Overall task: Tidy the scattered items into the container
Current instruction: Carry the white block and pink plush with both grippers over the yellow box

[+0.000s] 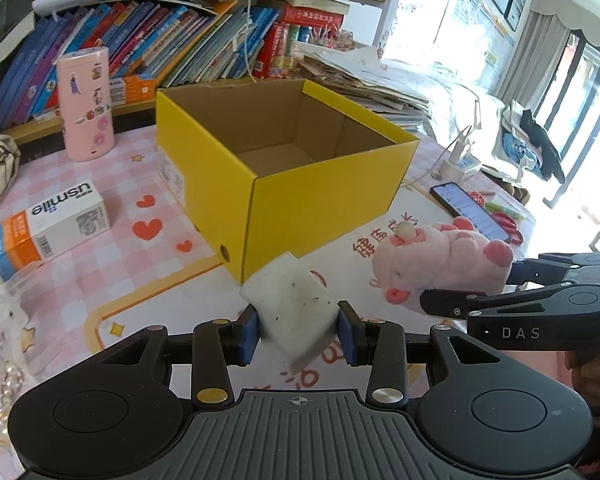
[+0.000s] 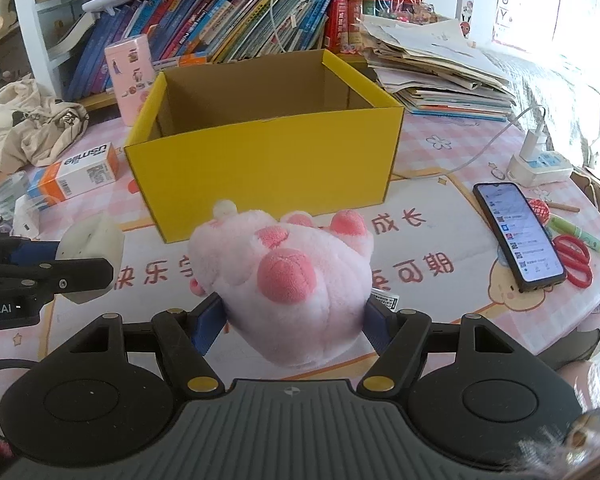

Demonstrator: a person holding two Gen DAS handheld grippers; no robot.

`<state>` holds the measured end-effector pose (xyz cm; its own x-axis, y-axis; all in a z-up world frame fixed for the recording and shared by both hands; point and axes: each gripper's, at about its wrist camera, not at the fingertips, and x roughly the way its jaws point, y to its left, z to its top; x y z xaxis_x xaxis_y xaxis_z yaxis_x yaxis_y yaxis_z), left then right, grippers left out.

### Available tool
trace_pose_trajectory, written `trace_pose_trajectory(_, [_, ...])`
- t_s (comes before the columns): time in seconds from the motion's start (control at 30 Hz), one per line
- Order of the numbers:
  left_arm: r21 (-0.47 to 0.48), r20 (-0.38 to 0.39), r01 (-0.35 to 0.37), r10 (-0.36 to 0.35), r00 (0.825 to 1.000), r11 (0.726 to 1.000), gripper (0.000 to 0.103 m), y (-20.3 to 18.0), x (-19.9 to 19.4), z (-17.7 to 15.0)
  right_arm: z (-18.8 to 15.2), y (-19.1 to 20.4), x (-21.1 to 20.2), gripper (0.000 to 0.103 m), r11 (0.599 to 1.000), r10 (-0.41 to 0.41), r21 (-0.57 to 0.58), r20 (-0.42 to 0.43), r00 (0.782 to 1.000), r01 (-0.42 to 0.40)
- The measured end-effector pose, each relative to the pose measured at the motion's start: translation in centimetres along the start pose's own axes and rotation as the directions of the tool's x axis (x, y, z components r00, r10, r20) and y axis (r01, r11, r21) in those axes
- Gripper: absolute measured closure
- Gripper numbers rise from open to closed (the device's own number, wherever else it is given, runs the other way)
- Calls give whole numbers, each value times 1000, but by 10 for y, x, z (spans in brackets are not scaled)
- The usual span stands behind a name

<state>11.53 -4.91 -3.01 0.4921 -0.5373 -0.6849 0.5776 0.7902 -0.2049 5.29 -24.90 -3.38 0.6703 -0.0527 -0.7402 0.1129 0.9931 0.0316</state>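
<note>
An open yellow cardboard box [image 1: 324, 188] stands on the pink table and looks empty inside; it also shows in the right wrist view [image 2: 268, 160]. My left gripper [image 1: 298, 330] is shut on a white speckled sponge block [image 1: 292, 308], held above the table just in front of the box's near corner. My right gripper [image 2: 294, 322] is shut on a pink plush toy [image 2: 288, 276], held before the box's front wall. In the left wrist view the plush toy [image 1: 444, 264] sits to the right; in the right wrist view the sponge block [image 2: 92, 240] sits to the left.
A usmile carton [image 1: 48, 224] lies left of the box, a pink sticker-covered tin [image 1: 86, 104] behind it. A phone [image 2: 518, 236], red scissors [image 2: 574, 260], a green pen [image 2: 578, 234] and a power strip [image 2: 540, 168] lie at the right. Books and paper stacks [image 2: 440, 76] line the back.
</note>
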Motion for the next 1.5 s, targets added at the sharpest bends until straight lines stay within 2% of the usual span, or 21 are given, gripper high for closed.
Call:
trace_pose_trajectory(0.67, [16, 12, 18, -18, 1000, 1000, 65, -46, 42, 33, 28, -56, 12, 34, 998, 30, -65, 29, 999, -28])
trace_pose_trajectory(0.83, [42, 33, 21, -23, 999, 999, 66, -63, 47, 47, 44, -68, 6, 34, 992, 49, -123, 100, 994, -36])
trace_pose_trajectory(1.0, [75, 97, 2, -9, 995, 997, 66, -79, 44, 64, 66, -80, 1, 34, 982, 88, -178, 163, 983, -59])
trace_pose_trajectory(1.17, [50, 143, -47, 39, 989, 998, 66, -82, 44, 79, 92, -87, 5, 34, 967, 160, -228, 216, 963, -110])
trace_pose_trajectory(1.33, [-23, 183, -105, 108, 977, 994, 66, -73, 44, 97, 122, -85, 16, 34, 939, 244, -303, 254, 936, -163])
trace_pose_trajectory(1.43, [-58, 217, -145, 154, 964, 988, 66, -66, 48, 109, 140, -79, 31, 34, 923, 279, -337, 252, 926, -187])
trace_pose_trajectory(1.5, [-78, 212, -182, 195, 958, 980, 66, -60, 54, 115, 152, -76, 44, 34, 914, 298, -350, 240, 924, -204])
